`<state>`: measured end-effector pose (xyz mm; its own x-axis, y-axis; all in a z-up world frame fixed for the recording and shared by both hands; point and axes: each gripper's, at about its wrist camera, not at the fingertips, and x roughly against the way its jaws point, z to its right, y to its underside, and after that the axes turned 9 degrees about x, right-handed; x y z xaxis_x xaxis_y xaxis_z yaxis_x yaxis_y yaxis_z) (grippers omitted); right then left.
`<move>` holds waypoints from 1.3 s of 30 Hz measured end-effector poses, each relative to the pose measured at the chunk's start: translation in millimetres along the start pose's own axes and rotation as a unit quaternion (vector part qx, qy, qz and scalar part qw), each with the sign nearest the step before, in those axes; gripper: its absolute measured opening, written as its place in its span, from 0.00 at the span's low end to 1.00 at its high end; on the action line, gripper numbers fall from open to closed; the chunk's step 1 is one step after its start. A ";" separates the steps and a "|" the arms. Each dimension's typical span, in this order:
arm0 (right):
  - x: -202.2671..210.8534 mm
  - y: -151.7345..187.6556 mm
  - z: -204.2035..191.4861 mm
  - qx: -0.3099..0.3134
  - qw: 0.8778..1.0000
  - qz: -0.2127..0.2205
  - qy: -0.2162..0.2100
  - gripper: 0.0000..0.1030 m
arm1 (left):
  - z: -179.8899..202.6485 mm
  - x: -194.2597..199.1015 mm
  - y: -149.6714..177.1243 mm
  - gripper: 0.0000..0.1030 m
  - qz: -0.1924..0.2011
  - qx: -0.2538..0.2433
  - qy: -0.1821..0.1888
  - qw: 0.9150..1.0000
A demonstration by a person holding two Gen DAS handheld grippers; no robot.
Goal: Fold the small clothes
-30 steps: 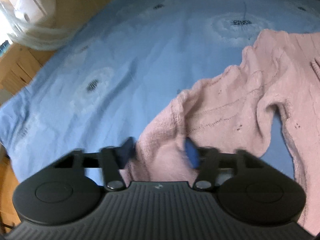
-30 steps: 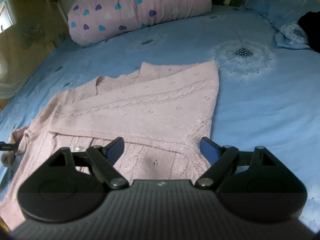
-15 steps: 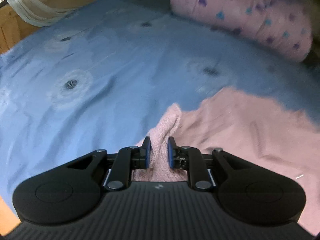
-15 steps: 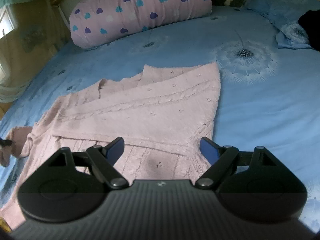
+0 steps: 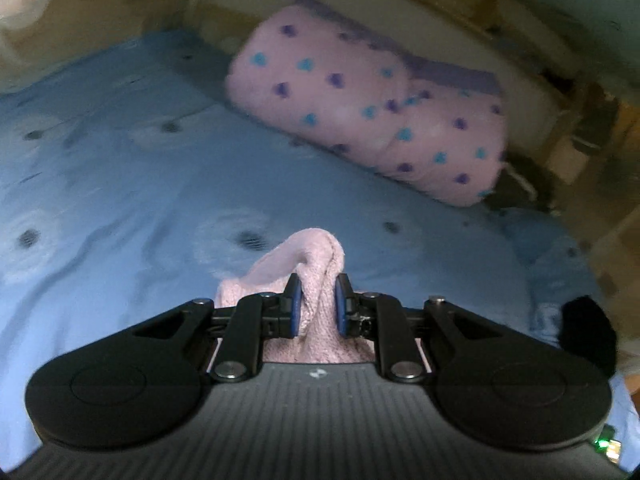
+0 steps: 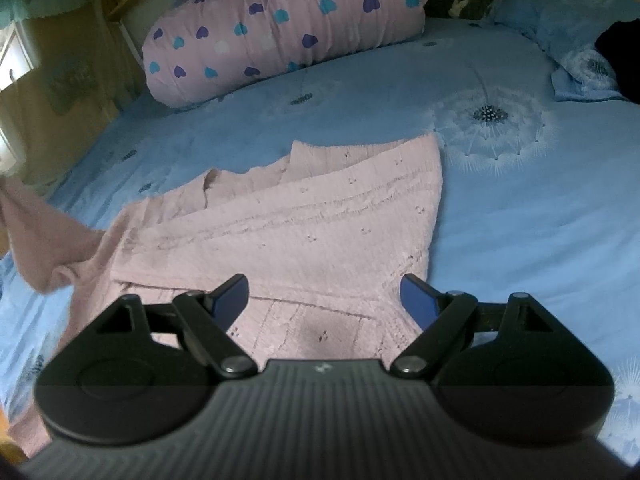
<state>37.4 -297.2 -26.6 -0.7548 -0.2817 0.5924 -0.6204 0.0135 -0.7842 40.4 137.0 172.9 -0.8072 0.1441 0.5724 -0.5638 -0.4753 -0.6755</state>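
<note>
Lifting pink sweater (image 6: 288, 236) sleeve higher than 1 second ago, left gripper (image 5: 317, 308) jaws clamped on it; right gripper (image 6: 322, 294) jaws wide

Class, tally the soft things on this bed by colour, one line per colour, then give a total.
Pink: 2, the knitted sweater and the heart-print bolster
Blue: 1, the dandelion pillow
Black: 1, a dark cloth
Total: 4

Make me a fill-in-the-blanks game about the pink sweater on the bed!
1. The left gripper is shut on the sweater's ____.
2. The right gripper has its jaws ____.
3. The pink sweater lies on a ____ bedsheet.
4. The pillow is covered in little ____.

Answers: sleeve; open; blue; hearts
</note>
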 end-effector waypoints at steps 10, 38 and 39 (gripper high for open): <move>4.9 -2.7 6.6 -0.015 1.000 0.007 -0.003 0.82 | 120.4 -77.7 56.5 0.19 -0.065 -0.045 0.063 0.995; -3.2 -1.8 16.5 -0.039 0.999 -0.011 -0.011 0.82 | 127.5 -157.9 139.0 0.81 -0.123 -0.136 -0.047 0.982; -4.1 -0.4 15.6 -0.039 0.999 -0.012 -0.013 0.82 | 118.6 -151.3 137.7 0.81 -0.122 -0.133 -0.059 0.982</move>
<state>44.1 -311.0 -31.7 -0.7341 -0.3072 0.6056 -0.6540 0.0799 -0.7523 105.7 -53.2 48.4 -0.6248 0.1159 0.7722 -0.7767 -0.1932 -0.5995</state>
